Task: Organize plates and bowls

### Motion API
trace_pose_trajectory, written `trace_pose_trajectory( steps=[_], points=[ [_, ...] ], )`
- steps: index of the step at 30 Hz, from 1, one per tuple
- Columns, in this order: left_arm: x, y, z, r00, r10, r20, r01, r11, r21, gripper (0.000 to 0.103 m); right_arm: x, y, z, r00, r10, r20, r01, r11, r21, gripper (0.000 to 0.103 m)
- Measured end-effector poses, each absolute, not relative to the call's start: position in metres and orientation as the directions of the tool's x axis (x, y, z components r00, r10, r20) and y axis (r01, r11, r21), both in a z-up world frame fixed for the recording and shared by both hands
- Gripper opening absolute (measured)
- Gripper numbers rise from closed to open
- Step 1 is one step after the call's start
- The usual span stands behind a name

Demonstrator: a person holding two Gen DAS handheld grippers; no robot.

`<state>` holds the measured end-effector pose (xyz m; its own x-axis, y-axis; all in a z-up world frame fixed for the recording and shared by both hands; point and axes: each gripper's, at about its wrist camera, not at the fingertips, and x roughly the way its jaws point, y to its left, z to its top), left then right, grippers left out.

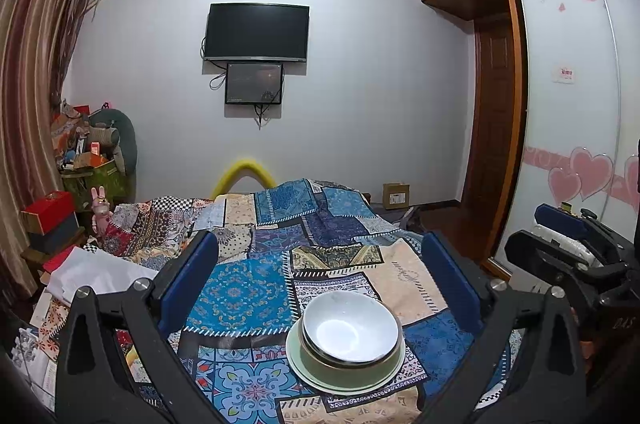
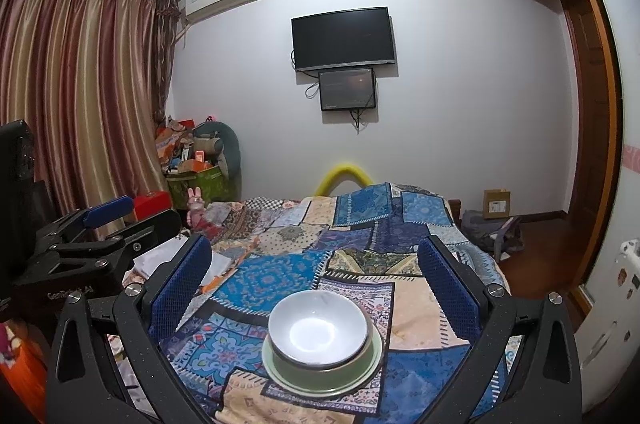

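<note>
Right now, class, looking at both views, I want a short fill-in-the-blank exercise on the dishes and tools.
1. The white bowl sits inside a ____ bowl.
2. Both bowls rest on a ____.
3. The left tool and the right tool are both ____.
4. The screen on the wall is ____.

Missing words: green; plate; open; off

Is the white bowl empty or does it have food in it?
Empty. The round white bowl shows only its bare shiny inside, and it sits upright in a green bowl on a pale green plate.
</note>
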<state>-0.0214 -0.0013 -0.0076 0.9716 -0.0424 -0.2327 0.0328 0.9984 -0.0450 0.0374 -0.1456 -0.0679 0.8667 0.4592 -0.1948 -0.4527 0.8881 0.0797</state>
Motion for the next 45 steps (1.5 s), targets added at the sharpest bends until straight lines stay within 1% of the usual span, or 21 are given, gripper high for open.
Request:
trace_pose_trajectory(
  steps=[45],
  points=[
    [-0.0157, -0.0001, -0.0116, 0.966, -0.071, -0.250, 0.058, 0.997, -0.058, 0.103, 0.0444, -0.1459, -0.0645, 0.854, 0.475, -0.211, -0.464, 0.880, 0.102, 0.103]
  ],
)
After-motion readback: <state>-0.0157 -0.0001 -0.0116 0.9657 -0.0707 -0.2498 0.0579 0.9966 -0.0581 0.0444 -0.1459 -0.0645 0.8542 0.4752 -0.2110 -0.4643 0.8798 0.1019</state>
